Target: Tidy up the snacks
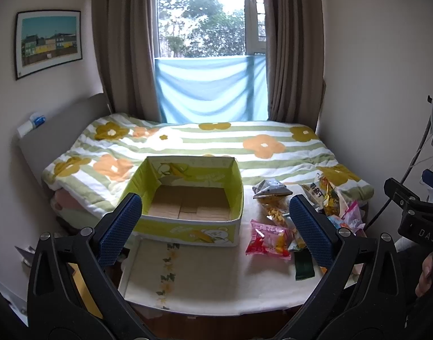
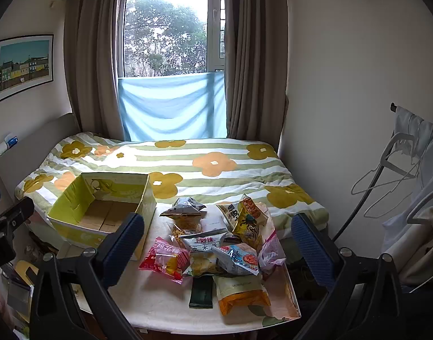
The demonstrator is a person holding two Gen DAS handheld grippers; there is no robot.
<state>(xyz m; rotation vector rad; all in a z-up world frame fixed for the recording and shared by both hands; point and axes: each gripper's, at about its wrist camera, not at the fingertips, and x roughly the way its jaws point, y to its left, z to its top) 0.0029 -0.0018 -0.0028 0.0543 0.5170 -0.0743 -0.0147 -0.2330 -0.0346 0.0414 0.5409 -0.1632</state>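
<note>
Left wrist view: left gripper (image 1: 216, 223) spread wide, empty, its right finger hiding part of the snacks (image 1: 276, 218) beside the empty box (image 1: 185, 232). Right gripper (image 2: 216, 246), jaws also wide and empty, over the heap on the table (image 2: 159, 308); lower packets are half-buried.

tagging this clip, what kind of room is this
Most likely a bedroom in a home: a bed with a flowered quilt, a curtained window, and clothes hangers by the wall.
</note>
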